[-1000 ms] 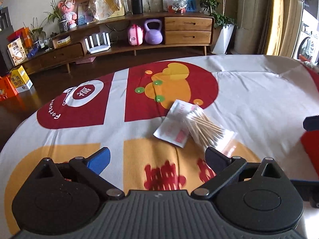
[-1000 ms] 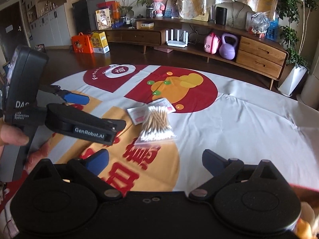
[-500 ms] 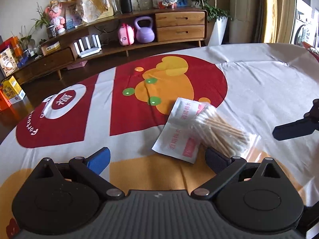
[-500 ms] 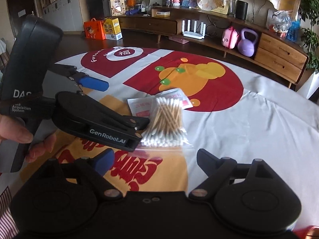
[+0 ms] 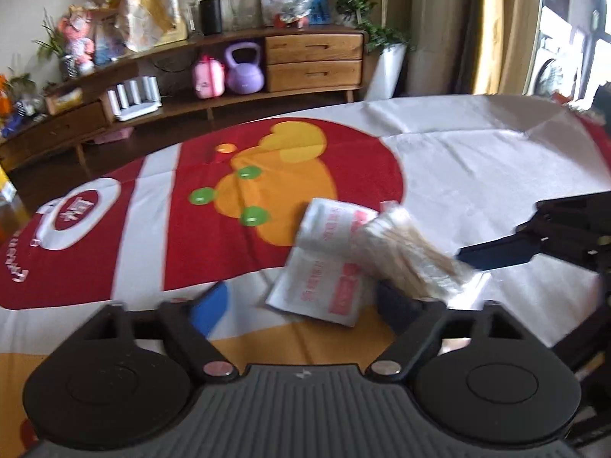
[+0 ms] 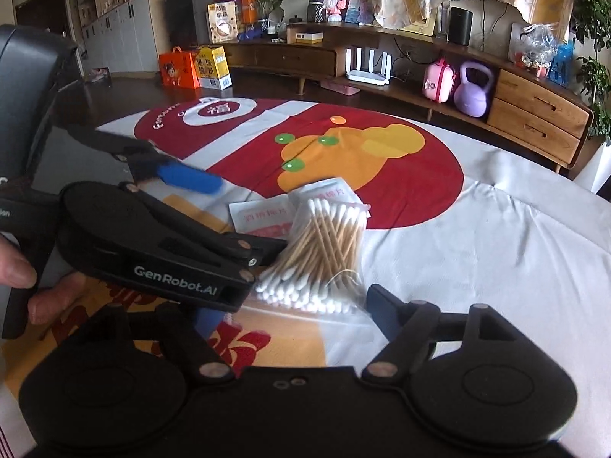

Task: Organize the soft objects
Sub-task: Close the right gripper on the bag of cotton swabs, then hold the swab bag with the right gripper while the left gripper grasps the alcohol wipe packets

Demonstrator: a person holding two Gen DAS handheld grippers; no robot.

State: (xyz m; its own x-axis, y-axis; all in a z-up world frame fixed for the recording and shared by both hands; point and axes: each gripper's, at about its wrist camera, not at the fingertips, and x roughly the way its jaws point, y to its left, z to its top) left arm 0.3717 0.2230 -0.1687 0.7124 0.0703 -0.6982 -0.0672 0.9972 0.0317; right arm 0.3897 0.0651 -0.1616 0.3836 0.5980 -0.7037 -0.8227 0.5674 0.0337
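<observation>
A clear bag of cotton swabs (image 6: pixel 319 255) lies on two white and red sachets (image 6: pixel 267 215) on the patterned tablecloth (image 6: pixel 477 229). In the left wrist view the swab bag (image 5: pixel 410 252) lies partly on the sachets (image 5: pixel 324 267). My left gripper (image 5: pixel 301 301) is open, its fingers on either side of the sachets' near edge. It also shows in the right wrist view (image 6: pixel 214 217), beside the bag. My right gripper (image 6: pixel 294 311) is open, just short of the swab bag's near end. Its blue fingertip (image 5: pixel 492 255) shows in the left wrist view, at the bag's right end.
A long wooden sideboard (image 6: pixel 534 110) with drawers runs behind the table, holding a purple kettlebell (image 6: pixel 475 89), a pink case (image 6: pixel 439 84) and a white router (image 6: pixel 368 66). Boxes (image 6: pixel 212 66) stand on the dark floor at the left.
Both grippers have moved in toward the swab bag and sachets. The left gripper's fingers now flank the sachets, and the right gripper has come close to the bag's near end.
</observation>
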